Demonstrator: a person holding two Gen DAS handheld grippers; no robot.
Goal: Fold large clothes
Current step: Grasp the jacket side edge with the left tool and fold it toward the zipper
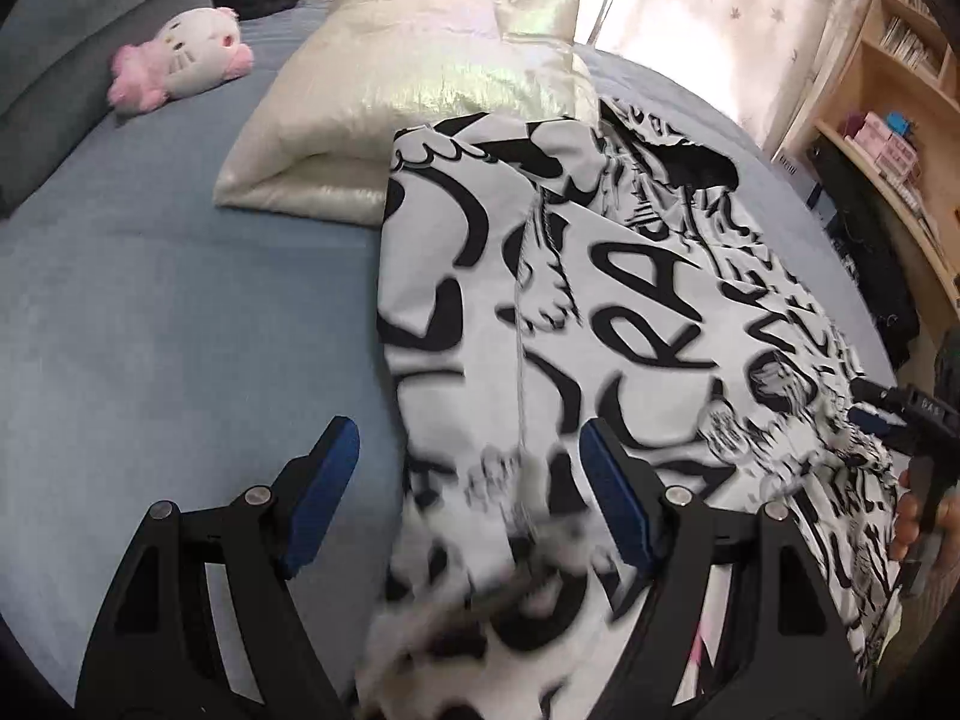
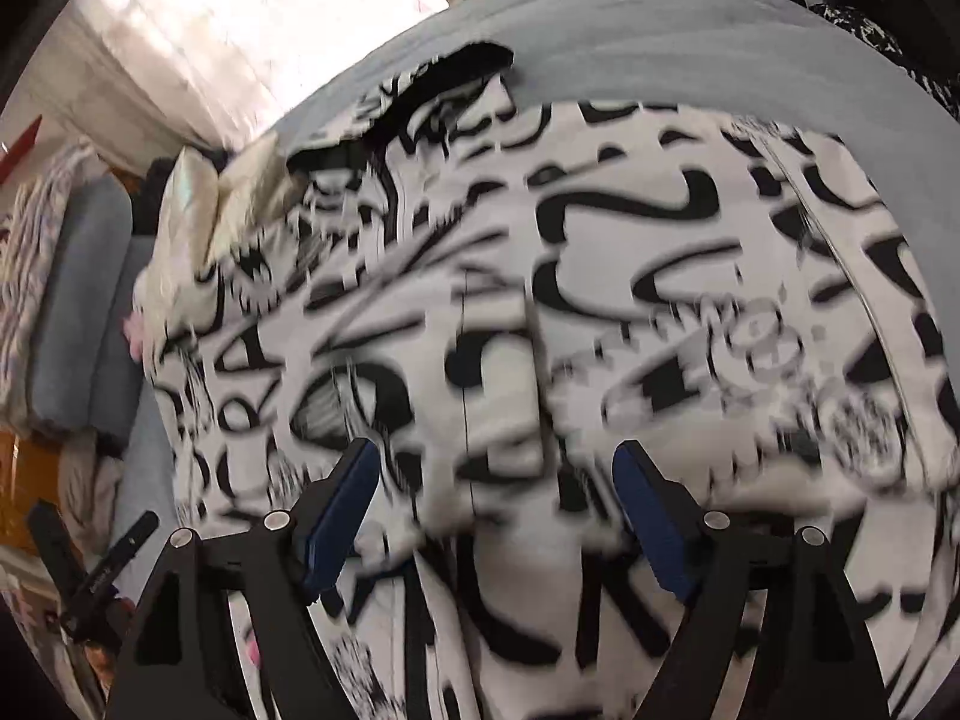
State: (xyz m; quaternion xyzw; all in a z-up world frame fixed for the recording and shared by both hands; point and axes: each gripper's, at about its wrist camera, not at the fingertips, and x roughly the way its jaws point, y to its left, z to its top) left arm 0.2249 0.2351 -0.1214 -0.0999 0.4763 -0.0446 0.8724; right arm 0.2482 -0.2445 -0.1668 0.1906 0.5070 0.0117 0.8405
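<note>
Printed shirt (image 1: 570, 312) on bed (image 1: 180, 312) beside pillow (image 1: 408, 102): soft, light, floppy. Grip hem corners. Left gripper (image 1: 471, 498), right gripper (image 2: 495, 516) fingers wide, empty.

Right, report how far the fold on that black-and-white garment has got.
Done: the garment lies on the bed, one panel apparently folded over the middle. In hand: nothing; left gripper and right gripper hover open above it. Left: remaining folds; it's still wide and rumpled.

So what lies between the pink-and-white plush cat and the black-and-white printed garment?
A folded cream satin quilt on the blue bedsheet, seen in the left wrist view.
</note>
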